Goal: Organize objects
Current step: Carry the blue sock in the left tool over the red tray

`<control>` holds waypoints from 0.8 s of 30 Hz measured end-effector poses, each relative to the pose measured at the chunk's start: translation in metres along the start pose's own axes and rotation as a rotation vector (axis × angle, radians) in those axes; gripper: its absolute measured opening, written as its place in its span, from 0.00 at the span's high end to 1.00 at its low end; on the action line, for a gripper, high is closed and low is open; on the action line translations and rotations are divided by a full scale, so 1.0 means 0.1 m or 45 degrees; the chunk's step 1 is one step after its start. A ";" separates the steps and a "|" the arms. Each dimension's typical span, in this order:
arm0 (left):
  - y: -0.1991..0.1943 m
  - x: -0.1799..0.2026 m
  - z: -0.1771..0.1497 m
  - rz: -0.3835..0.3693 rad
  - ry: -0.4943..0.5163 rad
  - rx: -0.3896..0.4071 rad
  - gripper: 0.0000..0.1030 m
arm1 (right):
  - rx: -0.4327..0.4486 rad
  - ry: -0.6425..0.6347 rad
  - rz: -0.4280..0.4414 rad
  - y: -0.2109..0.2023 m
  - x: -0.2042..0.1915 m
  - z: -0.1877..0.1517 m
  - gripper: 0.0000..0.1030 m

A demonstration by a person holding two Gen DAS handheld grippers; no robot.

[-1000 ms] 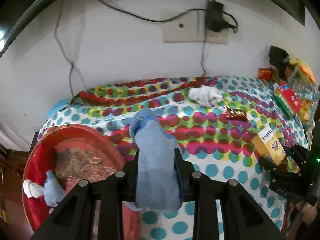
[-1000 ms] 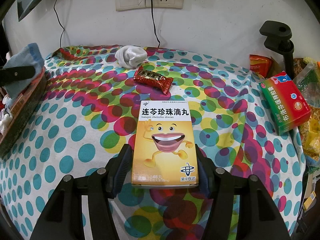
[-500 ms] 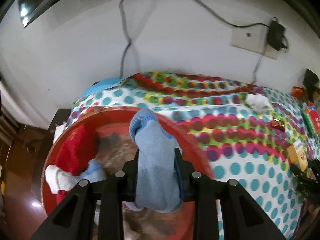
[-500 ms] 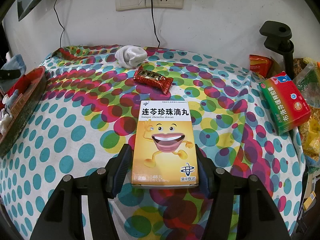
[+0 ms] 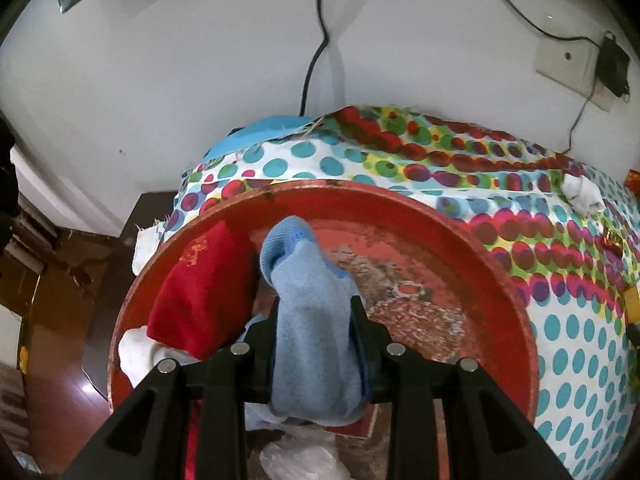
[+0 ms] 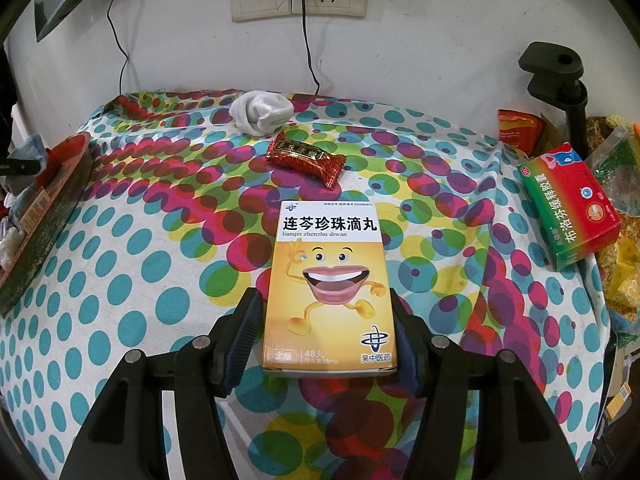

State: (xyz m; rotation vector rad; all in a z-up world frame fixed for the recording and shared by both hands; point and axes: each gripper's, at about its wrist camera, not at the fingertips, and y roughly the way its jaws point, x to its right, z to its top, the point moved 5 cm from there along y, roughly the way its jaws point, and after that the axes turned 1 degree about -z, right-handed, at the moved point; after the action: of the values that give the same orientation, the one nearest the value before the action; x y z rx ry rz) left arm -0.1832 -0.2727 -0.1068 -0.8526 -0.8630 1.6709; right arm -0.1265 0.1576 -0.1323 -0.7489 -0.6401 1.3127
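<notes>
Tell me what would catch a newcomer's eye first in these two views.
The loud polka-dot tablecloth under everything. Next, the yellow medicine box with a grinning cartoon mouth, held between the right gripper fingers. In the left view, a blue sock sits in the opening left gripper over a red tray of socks.

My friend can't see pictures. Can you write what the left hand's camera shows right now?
The left gripper has a light blue sock between its fingers, which are just starting to open, above a round red tray. A red cloth and white socks already lie in the tray, which sits on a polka-dot tablecloth.
</notes>
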 end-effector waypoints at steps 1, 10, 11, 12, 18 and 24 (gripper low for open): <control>0.02 -0.02 0.01 -0.004 -0.006 -0.004 0.70 | 0.000 0.001 -0.001 0.00 0.00 0.00 0.44; 0.21 -0.09 0.01 0.021 0.036 -0.035 0.70 | 0.000 0.011 -0.011 0.00 -0.01 0.00 0.44; 0.23 -0.10 0.01 0.025 0.036 -0.037 0.70 | 0.000 0.011 -0.011 0.00 -0.01 0.00 0.44; 0.24 -0.10 0.01 0.019 0.030 -0.035 0.70 | 0.000 0.012 -0.012 0.01 -0.01 0.00 0.44; 0.29 -0.08 0.01 0.032 0.051 -0.021 0.69 | 0.000 0.016 -0.018 0.01 -0.01 0.00 0.43; 0.32 -0.09 0.01 0.082 0.071 -0.013 0.55 | -0.001 0.021 -0.021 0.01 -0.01 0.01 0.42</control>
State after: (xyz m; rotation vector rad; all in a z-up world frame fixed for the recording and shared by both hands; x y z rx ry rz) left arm -0.1970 -0.2884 -0.1325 -0.9387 -0.8142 1.6916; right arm -0.1277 0.1569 -0.1326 -0.7525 -0.6324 1.2901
